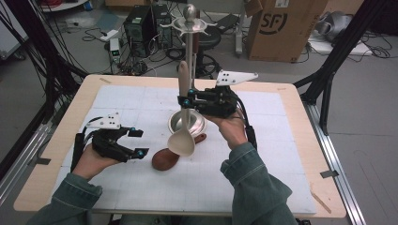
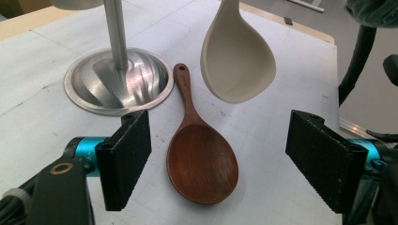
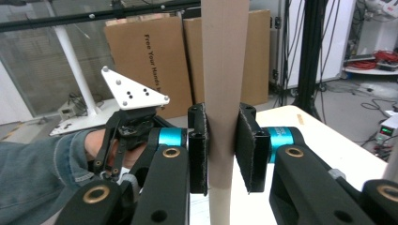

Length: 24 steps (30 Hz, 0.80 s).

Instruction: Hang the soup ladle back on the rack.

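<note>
Dark wooden spoon [image 2: 202, 159] lies flat on the tabletop near its front edge, between your left gripper's [image 1: 136, 142] spread jaws, untouched. Your right gripper [image 1: 184, 101] clamps the cream spoon's [image 1: 182, 140] handle, holding it above the table beside the steel stand [image 1: 187, 123].

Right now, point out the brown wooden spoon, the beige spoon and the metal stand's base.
brown wooden spoon [image 2: 202, 166], left gripper view, on its bowl.
beige spoon [image 1: 182, 142], high view, on its bowl.
metal stand's base [image 2: 94, 91], left gripper view, on the dished foot left of the post.
</note>
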Motion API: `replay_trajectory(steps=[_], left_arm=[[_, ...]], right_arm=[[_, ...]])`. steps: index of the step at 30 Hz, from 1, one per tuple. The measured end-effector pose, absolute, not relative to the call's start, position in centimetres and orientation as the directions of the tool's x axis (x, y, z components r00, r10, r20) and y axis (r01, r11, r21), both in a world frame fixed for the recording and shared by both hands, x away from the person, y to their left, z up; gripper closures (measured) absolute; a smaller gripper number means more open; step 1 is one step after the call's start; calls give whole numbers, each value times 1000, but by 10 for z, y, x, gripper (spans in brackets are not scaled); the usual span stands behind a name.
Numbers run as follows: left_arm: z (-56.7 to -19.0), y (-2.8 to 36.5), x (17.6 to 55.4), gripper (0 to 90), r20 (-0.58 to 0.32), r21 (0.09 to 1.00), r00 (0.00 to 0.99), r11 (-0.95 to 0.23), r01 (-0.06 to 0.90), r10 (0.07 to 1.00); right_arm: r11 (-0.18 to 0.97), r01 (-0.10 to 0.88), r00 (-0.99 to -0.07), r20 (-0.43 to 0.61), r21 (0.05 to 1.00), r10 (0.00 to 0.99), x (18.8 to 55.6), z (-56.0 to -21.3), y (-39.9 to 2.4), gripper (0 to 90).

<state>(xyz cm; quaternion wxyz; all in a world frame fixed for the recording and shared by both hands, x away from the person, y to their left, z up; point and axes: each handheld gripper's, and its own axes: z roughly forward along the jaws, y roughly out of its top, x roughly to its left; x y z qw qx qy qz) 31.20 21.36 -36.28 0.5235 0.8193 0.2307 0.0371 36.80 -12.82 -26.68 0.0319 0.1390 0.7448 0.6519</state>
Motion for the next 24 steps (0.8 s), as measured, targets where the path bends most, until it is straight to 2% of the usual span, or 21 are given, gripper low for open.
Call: replay_trajectory(steps=[24], left_arm=[[-360, 218, 313, 174, -173, 874, 874, -338, 349, 455]], right_arm=[[119, 136, -966, 105, 983, 238, 390, -239, -116, 760]])
